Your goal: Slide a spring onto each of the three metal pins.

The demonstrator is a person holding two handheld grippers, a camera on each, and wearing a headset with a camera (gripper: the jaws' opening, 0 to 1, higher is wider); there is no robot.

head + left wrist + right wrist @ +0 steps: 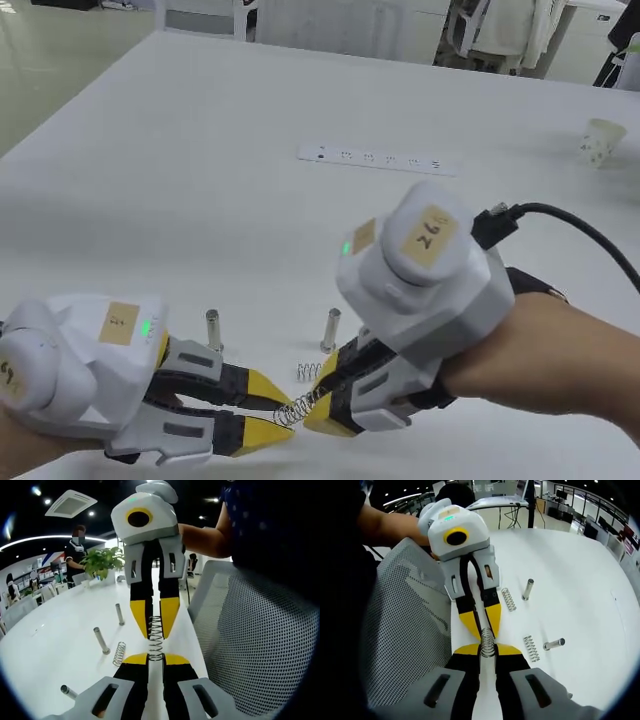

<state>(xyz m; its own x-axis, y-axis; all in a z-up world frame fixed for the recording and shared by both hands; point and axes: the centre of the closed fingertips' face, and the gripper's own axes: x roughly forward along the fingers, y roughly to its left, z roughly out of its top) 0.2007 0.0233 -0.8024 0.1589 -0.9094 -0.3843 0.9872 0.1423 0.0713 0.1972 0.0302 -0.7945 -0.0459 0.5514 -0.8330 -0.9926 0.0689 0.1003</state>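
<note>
At workbench [60,630]: three pins [101,640], three springs [508,599]

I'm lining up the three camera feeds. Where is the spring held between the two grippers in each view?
Head view: the spring lies at bottom centre, bridging the left gripper and the right gripper.
Left gripper view: the spring is at centre, just above that gripper's own jaws.
Right gripper view: the spring is at lower centre, above its own jaws.
Shared landmark: the metal pins standing on the white table beside it.
</note>
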